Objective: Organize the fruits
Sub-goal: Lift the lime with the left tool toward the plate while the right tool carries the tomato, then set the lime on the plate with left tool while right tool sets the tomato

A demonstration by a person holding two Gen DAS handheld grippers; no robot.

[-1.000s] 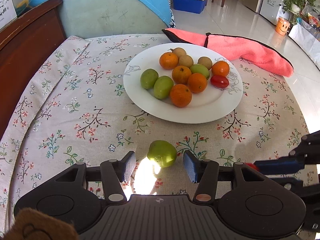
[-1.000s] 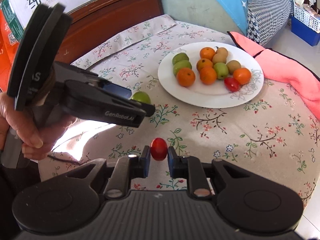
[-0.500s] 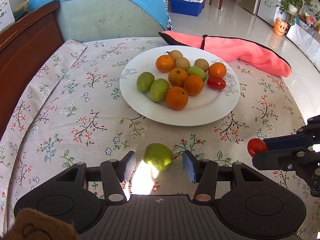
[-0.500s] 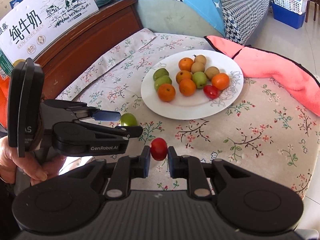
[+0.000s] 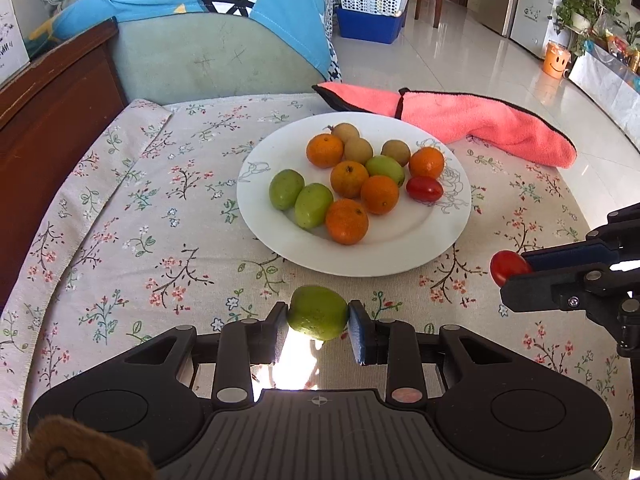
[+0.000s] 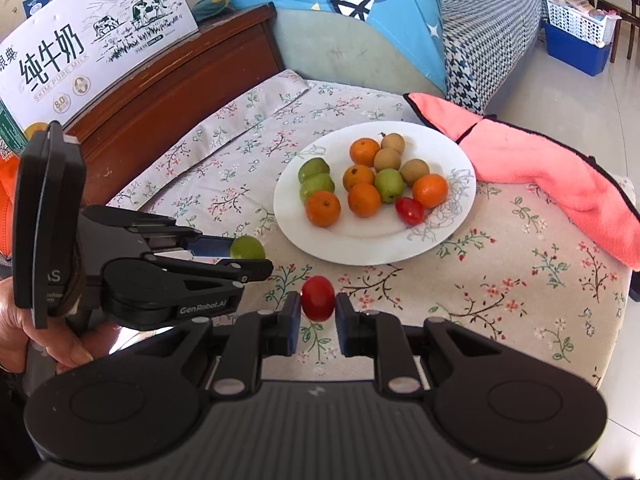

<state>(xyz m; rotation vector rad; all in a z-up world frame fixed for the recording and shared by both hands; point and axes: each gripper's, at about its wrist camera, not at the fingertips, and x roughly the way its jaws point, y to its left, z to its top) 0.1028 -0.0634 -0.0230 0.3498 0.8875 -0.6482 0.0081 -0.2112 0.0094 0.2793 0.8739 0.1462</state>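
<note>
Straight ahead of both claws sits the plate point(image 5: 400, 256); left claw point(image 5: 318, 316) has just closed on the green fruit point(image 5: 318, 312), right claw point(image 6: 318, 308) grips the cherry tomato point(image 6: 318, 298), nearer the rim

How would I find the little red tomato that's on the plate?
Look at the white plate in the middle of the flowery tablecloth. At its right side, beside an orange, lies the tomato. It is the plate's only red, shiny fruit; the rest are orange, green or brown.
</note>
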